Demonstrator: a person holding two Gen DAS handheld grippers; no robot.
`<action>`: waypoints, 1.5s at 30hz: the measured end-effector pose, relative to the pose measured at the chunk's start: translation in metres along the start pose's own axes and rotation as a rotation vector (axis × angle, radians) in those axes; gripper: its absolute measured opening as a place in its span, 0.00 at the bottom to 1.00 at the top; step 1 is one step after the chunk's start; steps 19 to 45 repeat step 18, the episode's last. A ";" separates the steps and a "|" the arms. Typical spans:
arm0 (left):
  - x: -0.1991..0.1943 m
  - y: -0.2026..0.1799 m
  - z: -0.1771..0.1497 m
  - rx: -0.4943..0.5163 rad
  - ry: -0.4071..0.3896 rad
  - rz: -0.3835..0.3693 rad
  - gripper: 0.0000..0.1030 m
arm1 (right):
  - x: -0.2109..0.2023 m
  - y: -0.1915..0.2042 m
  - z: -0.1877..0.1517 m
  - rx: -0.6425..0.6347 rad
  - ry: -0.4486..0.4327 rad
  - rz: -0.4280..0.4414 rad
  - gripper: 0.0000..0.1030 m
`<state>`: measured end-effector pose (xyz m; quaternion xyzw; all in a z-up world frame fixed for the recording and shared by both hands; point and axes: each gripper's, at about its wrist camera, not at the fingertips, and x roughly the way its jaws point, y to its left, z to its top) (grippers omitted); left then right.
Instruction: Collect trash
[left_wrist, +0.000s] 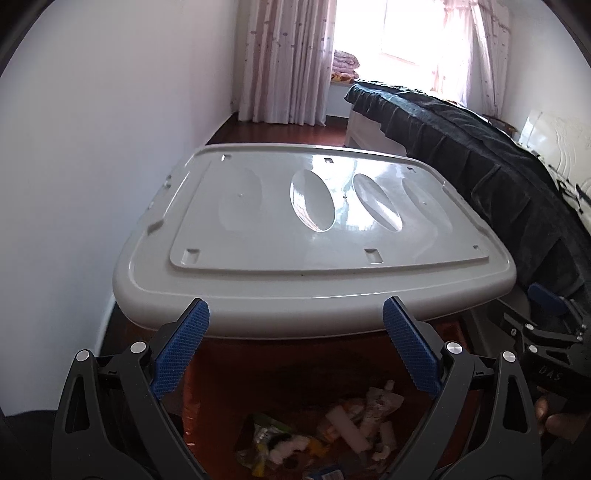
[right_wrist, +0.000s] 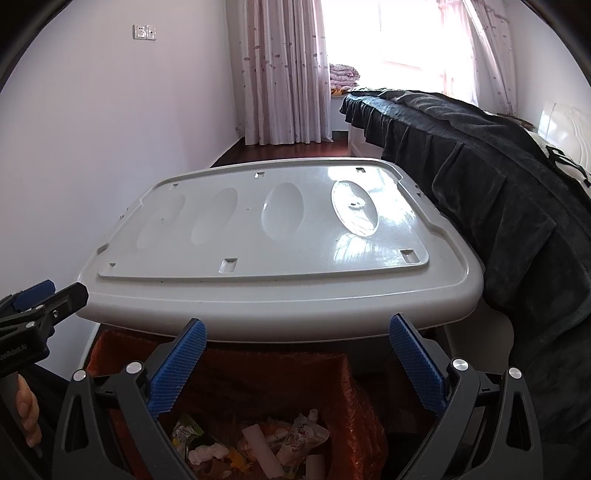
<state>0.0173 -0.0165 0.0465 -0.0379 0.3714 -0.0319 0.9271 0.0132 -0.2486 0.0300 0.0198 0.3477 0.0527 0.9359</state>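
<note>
Both your grippers hang over the bin (right_wrist: 354, 391), left gripper (left_wrist: 295, 347) and right gripper (right_wrist: 297, 363) spread wide, nothing pinched. The trash (right_wrist: 258, 446), wrappers and white tubes, sits down in the orange bag, just under the near edge of the grey lid (right_wrist: 280, 236) by the bed (right_wrist: 498, 184).

The trash (right_wrist: 258, 446) runs off the bottom edge, partly behind the blue fingers (right_wrist: 177, 369). The grey lid (right_wrist: 280, 236) hides the container beneath. Wrapper print is unreadable.
</note>
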 end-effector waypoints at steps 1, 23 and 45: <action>0.000 0.002 0.000 -0.009 -0.003 0.005 0.90 | 0.000 0.000 0.000 0.000 -0.001 0.000 0.95; 0.000 0.003 -0.001 0.013 -0.021 0.090 0.90 | 0.001 0.000 0.000 0.023 0.006 0.002 0.95; 0.000 0.003 -0.001 0.013 -0.021 0.090 0.90 | 0.001 0.000 0.000 0.023 0.006 0.002 0.95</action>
